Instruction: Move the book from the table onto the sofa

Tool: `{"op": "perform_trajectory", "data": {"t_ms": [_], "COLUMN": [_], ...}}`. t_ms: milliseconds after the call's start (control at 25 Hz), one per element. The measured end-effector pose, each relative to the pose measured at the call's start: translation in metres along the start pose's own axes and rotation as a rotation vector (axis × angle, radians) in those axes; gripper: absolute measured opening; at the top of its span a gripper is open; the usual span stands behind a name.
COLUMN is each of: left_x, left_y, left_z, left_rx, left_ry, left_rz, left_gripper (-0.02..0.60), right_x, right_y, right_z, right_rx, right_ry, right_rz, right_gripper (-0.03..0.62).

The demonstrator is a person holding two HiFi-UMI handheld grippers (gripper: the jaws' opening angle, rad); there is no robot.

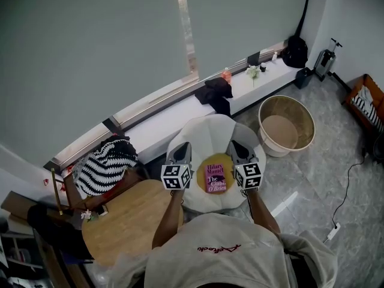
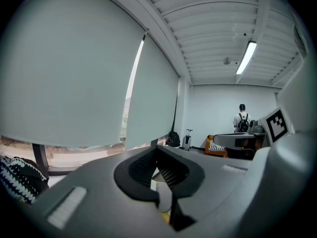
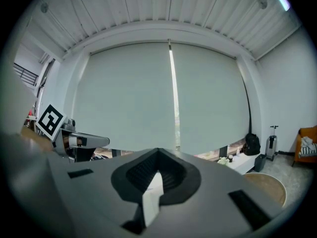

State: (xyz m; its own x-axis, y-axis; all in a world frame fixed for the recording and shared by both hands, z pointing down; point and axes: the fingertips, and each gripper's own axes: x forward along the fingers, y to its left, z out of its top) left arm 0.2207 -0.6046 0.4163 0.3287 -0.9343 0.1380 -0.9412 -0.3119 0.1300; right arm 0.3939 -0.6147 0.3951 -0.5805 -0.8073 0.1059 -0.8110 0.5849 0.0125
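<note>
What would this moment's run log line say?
book: lying on sofa | left gripper: shut, empty | right gripper: shut, empty

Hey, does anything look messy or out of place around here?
Only a black garment slumped over the window ledge, hanging off its edge. The book lies flat and closed; nothing is spilled.
</note>
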Motion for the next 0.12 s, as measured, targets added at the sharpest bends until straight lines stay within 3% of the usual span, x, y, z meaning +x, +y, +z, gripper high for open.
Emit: {"op": "perform_trajectory", "data": {"t_ms": [120], "left_x": [0.0008], "left_y": [0.0012], "left_z": [-0.0022], "left_rx": [-0.004], "left_ry": [0.001], "left_rz": [-0.002], "left_gripper": [0.009], "right_x": [0.0018], "right_y": [0.0018], "right_z": [-0.0005], "right_rx": [0.000], "right_ry": [0.000], "right_rz": [0.002], "right_gripper": [0.006]}}
